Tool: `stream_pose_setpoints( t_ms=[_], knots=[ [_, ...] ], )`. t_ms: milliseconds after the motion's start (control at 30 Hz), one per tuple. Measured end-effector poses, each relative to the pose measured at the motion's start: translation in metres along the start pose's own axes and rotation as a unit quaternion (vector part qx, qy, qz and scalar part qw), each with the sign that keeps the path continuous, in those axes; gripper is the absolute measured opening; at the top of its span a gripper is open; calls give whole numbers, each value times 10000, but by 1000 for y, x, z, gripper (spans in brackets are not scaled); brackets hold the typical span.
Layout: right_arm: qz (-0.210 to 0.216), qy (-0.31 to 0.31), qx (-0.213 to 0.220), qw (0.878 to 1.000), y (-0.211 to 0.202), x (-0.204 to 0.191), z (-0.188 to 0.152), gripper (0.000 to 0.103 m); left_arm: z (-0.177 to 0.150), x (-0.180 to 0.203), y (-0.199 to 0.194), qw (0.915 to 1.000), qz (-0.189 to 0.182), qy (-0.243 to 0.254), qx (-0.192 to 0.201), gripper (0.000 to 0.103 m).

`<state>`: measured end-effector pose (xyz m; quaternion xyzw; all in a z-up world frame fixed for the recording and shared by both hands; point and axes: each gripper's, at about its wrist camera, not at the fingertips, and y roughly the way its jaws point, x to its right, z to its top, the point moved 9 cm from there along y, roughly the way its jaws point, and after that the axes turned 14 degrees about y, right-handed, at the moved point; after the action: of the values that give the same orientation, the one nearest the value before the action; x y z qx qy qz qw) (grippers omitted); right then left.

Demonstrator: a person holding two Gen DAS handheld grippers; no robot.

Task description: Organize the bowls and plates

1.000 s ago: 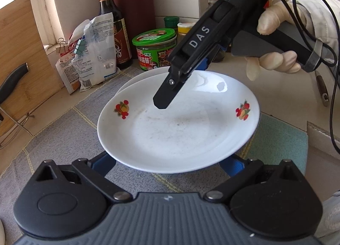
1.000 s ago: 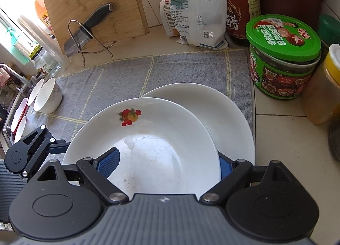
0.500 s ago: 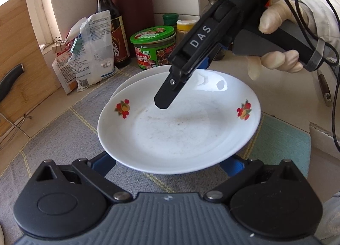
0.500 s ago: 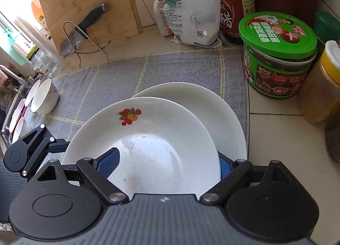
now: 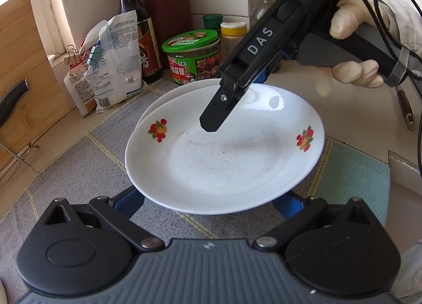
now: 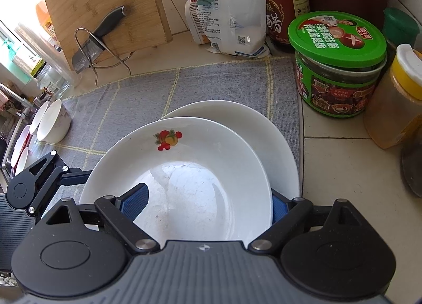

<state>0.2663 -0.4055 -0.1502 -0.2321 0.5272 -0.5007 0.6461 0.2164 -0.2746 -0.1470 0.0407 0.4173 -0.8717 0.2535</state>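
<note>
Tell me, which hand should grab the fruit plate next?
Probably the right gripper: its fingers straddle the rim of the fruit plate, one inside, one outside. The left gripper has its fingers spread beneath the near edge.

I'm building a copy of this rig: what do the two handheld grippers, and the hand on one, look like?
Both grippers, left and right, have black linkage arms, blue ribbed pads and ribbed grey bodies. The right one bears white "DAS" lettering, a grey handle and black cables. The hand wears a light glove and white sleeve.
</note>
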Motion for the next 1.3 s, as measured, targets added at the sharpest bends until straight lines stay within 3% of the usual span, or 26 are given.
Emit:
stream_pose_setpoints(
  t_ms=[1300],
  knots=[
    [-181,285,277,9990,-22,8,-9,95,4,2,5,9995,-49,249,192,101]
  ],
)
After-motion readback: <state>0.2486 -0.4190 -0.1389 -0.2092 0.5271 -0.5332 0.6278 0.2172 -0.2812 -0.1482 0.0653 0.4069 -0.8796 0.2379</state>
